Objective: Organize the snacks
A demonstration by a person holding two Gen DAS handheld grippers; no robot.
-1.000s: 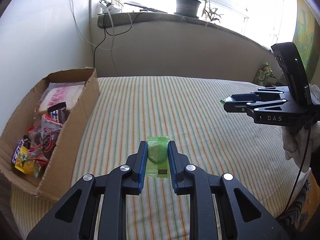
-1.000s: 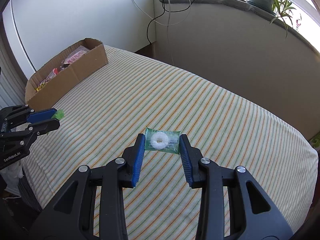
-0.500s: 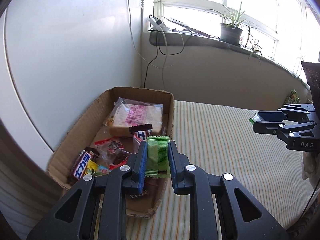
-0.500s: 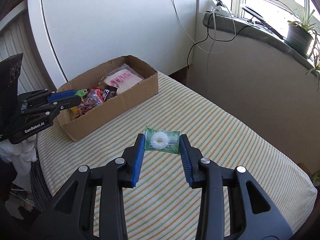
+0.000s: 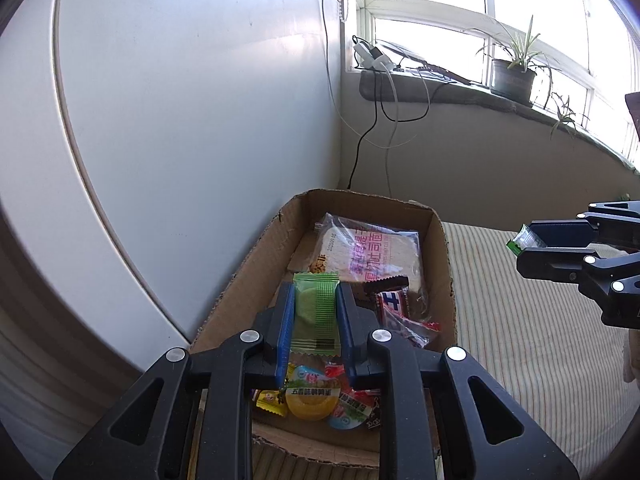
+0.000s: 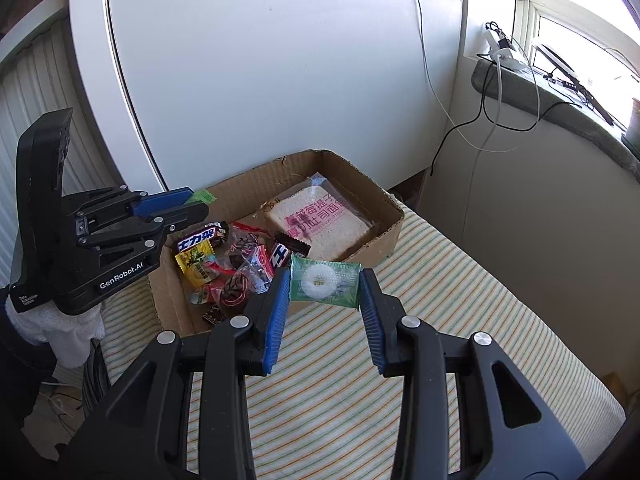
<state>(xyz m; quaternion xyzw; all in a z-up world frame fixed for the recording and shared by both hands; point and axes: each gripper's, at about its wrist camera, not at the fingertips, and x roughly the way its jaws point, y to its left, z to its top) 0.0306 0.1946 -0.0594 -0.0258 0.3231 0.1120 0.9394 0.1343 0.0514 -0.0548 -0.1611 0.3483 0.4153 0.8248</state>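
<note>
While over box (image 5: 440, 248), green packet (image 5: 315, 312) clamped between left tongs (image 5: 314, 320).

The left camera sits on the left hand-held gripper (image 5: 314, 316) and looks down, close, into the box (image 5: 442, 248). The right camera, on the right hand-held gripper (image 6: 324, 286), looks from farther back. Both see the box and each other's hand-held gripper.

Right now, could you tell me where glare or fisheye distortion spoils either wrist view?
Left wrist view: the window is blown out white, and the white wall panel bows into a curve; the green packet and cardboard box stay sharp. Right wrist view: the window corner is overexposed, the corners are vignetted, yet the ring candy packet reads clearly.
</note>
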